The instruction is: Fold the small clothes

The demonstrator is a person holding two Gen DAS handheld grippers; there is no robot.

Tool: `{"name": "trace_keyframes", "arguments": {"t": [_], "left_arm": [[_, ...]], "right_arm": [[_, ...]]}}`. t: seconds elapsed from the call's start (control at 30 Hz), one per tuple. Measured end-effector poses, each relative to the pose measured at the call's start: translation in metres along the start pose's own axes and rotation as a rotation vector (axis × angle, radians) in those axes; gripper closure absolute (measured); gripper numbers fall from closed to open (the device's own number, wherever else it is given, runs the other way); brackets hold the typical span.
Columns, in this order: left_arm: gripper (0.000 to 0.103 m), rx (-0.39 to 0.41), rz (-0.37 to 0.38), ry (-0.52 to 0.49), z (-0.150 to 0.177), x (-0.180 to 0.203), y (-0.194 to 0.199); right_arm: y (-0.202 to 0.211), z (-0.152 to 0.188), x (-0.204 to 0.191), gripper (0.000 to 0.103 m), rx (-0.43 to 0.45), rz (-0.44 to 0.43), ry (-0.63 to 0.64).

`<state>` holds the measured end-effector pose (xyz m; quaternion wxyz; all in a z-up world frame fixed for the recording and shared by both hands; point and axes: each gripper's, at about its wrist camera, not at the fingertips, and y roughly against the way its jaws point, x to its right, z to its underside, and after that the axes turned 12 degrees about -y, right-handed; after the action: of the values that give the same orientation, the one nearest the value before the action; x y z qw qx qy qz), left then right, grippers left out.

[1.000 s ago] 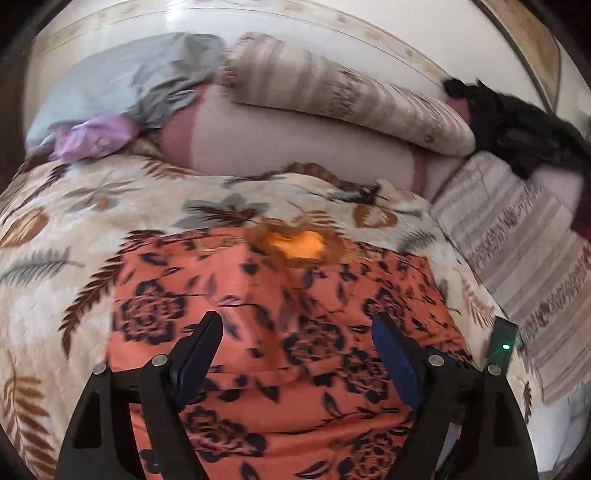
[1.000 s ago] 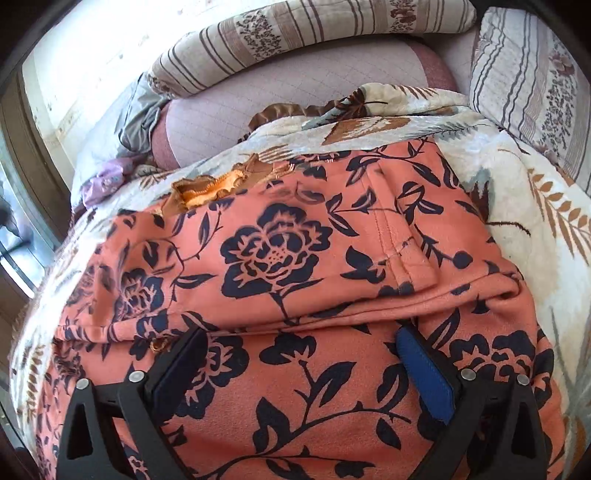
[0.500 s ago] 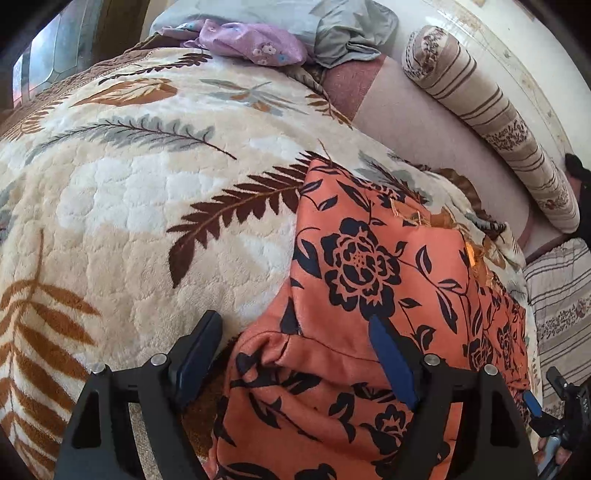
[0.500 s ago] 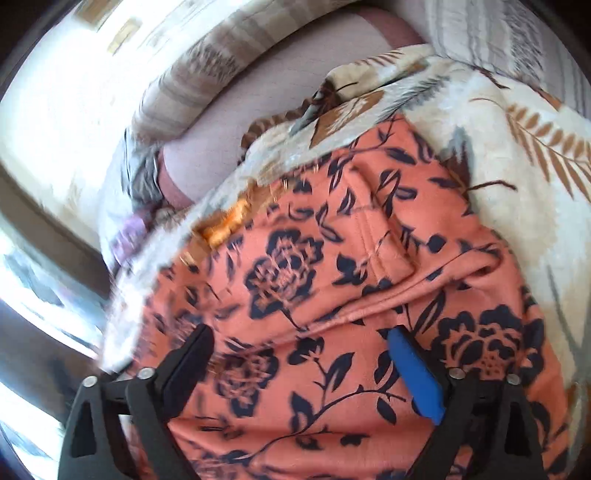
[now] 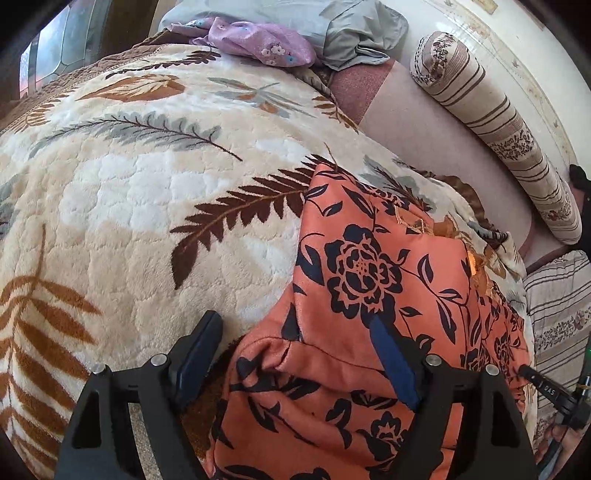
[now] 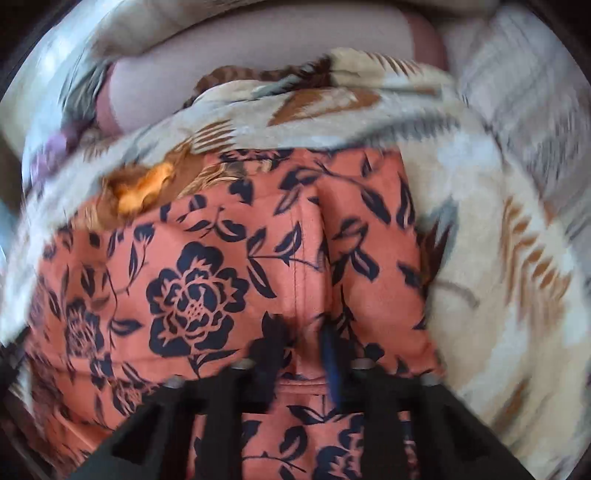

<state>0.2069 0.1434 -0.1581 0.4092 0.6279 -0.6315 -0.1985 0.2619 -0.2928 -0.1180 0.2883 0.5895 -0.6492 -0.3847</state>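
1. Two tools work one orange garment [image 5: 369, 280] with a dark flower print; it lies on a cream blanket [image 5: 129, 192] with a leaf pattern, spread over a bed.
2. Left tool [image 5: 295, 354]: released, jaws standing wide. One finger rests over the blanket just beside the garment's bunched corner; the other lies over the orange cloth. The corner sits between them, not pinched.
3. Right tool [image 6: 301, 343]: its jaws have just been closing and are now clenched on a raised ridge of the garment [image 6: 207, 280], near a stitched seam. The cloth puckers up into the grip. This view is blurred.
4. A yellow-orange frill [image 6: 144, 188] shows at the garment's far edge.
5. Behind the blanket: a striped bolster [image 5: 498, 129] along the wall, a purple flowered cloth [image 5: 258, 40] and a grey cloth [image 5: 351, 33] heaped in the far corner.
6. In the left view, lower right edge, part of the other tool [image 5: 546, 387] and a bit of a hand [image 5: 565, 439] show beside a striped cushion [image 5: 561, 314].
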Motion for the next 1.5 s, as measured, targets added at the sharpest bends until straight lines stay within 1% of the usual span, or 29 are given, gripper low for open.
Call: {"name": "trace_keyframes", "arguments": {"t": [0.07,0.13,0.2,0.23,0.27,0.3,0.33,0.37,0.4,0.47,0.57,0.6,0.67,0.7,0.73,0.77,0.8,0.87,0.9,0.97,1.0,1.03,1.07,1.13,1.23,1.27,1.33,1.43,1.5], "left_arm": [[0.021,0.023,-0.023,0.014,-0.002,0.0,0.007],[0.021,0.13,-0.064,0.032,-0.005,0.0,0.027],[0.02,0.216,-0.091,-0.027,-0.009,0.011,0.04],[0.02,0.202,-0.11,-0.085,-0.009,0.019,0.036],[0.019,0.142,-0.125,-0.145,-0.008,0.026,0.024],[0.019,0.018,-0.13,-0.199,-0.004,0.03,0.001],[0.018,-0.085,-0.125,-0.206,0.002,0.029,-0.018],[0.017,-0.024,-0.143,-0.208,0.004,0.03,-0.015],[0.017,-0.023,-0.16,-0.205,0.001,0.033,-0.011],[0.017,0.004,-0.134,-0.191,-0.004,0.035,0.0],[0.017,0.11,-0.175,-0.18,-0.007,0.034,0.018],[0.017,0.073,-0.189,-0.186,-0.007,0.033,0.01],[0.016,-0.107,-0.123,-0.138,-0.004,0.018,-0.022],[0.016,-0.043,-0.126,-0.132,-0.004,0.016,-0.014],[0.016,-0.023,-0.133,-0.111,-0.008,0.016,-0.005],[0.017,0.023,-0.094,-0.073,-0.011,0.014,0.007],[0.016,0.105,-0.049,-0.04,-0.012,0.01,0.023],[0.016,0.215,-0.108,-0.027,-0.014,0.006,0.041],[0.015,0.177,-0.173,-0.044,-0.016,0.006,0.033],[0.015,-0.105,-0.145,-0.063,-0.014,-0.002,-0.018],[0.014,-0.079,-0.175,-0.104,-0.01,0.0,-0.021],[0.014,-0.028,-0.213,-0.131,-0.011,0.008,-0.013],[0.013,-0.025,-0.22,-0.133,-0.013,0.011,-0.009],[0.013,-0.023,-0.161,-0.113,-0.013,0.005,-0.009],[0.013,-0.041,-0.155,-0.053,-0.013,-0.004,-0.016],[0.013,-0.043,-0.161,-0.058,-0.014,-0.002,-0.015],[0.013,-0.045,-0.175,-0.086,-0.012,0.001,-0.017],[0.013,-0.044,-0.17,-0.091,-0.01,0.003,-0.014],[0.013,-0.043,-0.163,-0.065,-0.011,0.001,-0.012]], "right_arm": [[0.034,-0.003,-0.014,0.094,0.116,0.061,0.111],[0.047,-0.001,-0.007,0.094,0.193,0.116,0.115],[0.018,0.007,0.012,0.086,0.117,0.13,0.046],[-0.012,0.014,0.023,0.075,-0.004,0.109,0.005],[-0.031,0.023,0.036,0.075,-0.073,0.046,-0.059],[-0.025,0.026,0.045,0.07,-0.015,0.006,-0.113],[-0.018,0.024,0.055,0.055,0.008,-0.029,-0.19],[-0.013,0.021,0.065,0.045,-0.01,-0.084,-0.278],[-0.005,0.018,0.07,0.04,0.006,-0.128,-0.319],[0.02,0.005,0.07,0.04,0.097,-0.136,-0.334],[0.04,-0.015,0.064,0.03,0.144,-0.328,-0.352],[0.038,-0.018,0.059,0.025,0.133,-0.402,-0.363],[0.01,-0.021,0.049,0.015,0.035,-0.539,-0.383],[-0.015,-0.016,0.044,0.014,-0.036,-0.516,-0.381],[-0.043,-0.007,0.042,0.015,-0.127,-0.415,-0.398],[-0.055,0.002,0.045,0.017,-0.142,-0.405,-0.437],[-0.046,0.001,0.044,0.017,-0.072,-0.405,-0.45],[-0.023,-0.006,0.028,0.017,-0.019,-0.403,-0.407],[-0.014,-0.008,0.02,0.017,0.015,-0.426,-0.362],[-0.006,-0.012,0.011,0.018,0.096,-0.366,-0.297],[-0.015,-0.013,0.013,0.015,0.101,-0.313,-0.3],[-0.035,-0.012,0.02,0.013,0.036,-0.256,-0.333],[-0.049,-0.01,0.026,0.013,-0.003,-0.274,-0.367],[-0.023,-0.01,0.022,0.013,0.065,-0.253,-0.368],[0.005,-0.004,0.011,0.013,0.121,-0.314,-0.301],[0.0,-0.003,0.002,0.011,0.096,-0.291,-0.258],[-0.026,0.0,0.002,0.013,-0.05,-0.197,-0.22],[0.015,0.015,0.01,0.011,0.061,-0.238,-0.281],[0.042,0.034,0.008,0.011,0.093,-0.249,-0.243]]}}
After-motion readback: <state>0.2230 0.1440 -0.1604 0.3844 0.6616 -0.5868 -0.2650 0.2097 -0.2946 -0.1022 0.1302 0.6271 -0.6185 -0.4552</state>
